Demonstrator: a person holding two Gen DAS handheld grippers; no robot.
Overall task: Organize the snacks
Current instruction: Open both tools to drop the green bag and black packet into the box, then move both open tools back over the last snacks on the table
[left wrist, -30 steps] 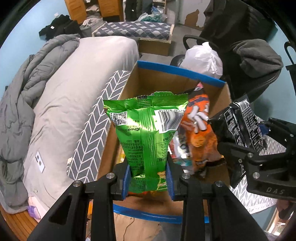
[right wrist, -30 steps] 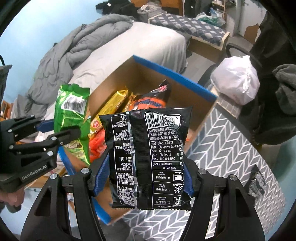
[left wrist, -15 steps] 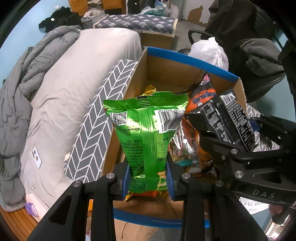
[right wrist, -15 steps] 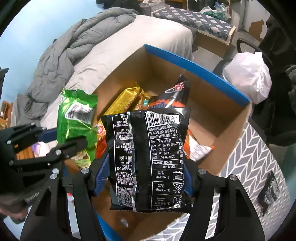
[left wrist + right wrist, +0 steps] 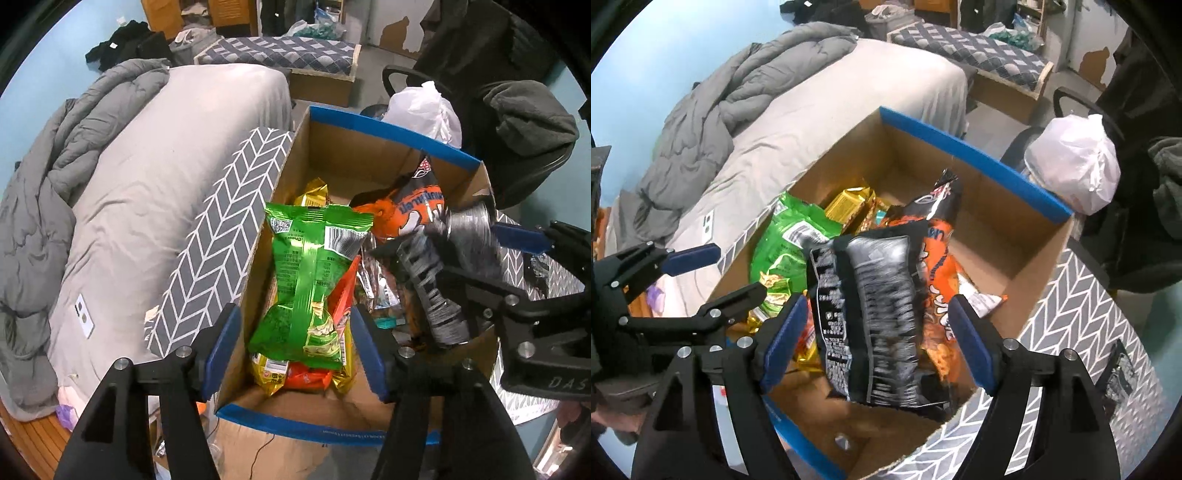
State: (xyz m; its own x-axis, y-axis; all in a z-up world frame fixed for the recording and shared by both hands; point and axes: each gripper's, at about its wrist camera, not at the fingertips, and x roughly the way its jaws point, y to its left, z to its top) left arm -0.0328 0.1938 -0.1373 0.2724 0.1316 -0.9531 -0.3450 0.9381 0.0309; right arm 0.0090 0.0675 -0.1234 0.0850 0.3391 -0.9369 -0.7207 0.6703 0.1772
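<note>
A cardboard box (image 5: 369, 151) with blue-taped rims holds several snack bags. My left gripper (image 5: 295, 350) is open above the box's near left part; the green bag (image 5: 306, 280) lies loose between its jaws on yellow and red packets. My right gripper (image 5: 877, 339) is open over the box (image 5: 997, 236); the black bag (image 5: 871, 317) is blurred between its spread jaws, not pinched. An orange bag (image 5: 938, 280) stands behind it. The green bag (image 5: 783, 240) shows at left in the right wrist view, and the black bag (image 5: 436, 280) at right in the left wrist view.
A bed (image 5: 155, 177) with a grey duvet lies left of the box. A chevron-patterned surface (image 5: 1086, 332) carries the box. A white plastic bag (image 5: 1075, 166) and a dark chair (image 5: 517, 110) stand behind. A black packet (image 5: 1119, 373) lies on the chevron surface at right.
Both grippers have opened and let go of their bags over the box. The green bag has dropped onto the packets; the black bag is falling into the box.
</note>
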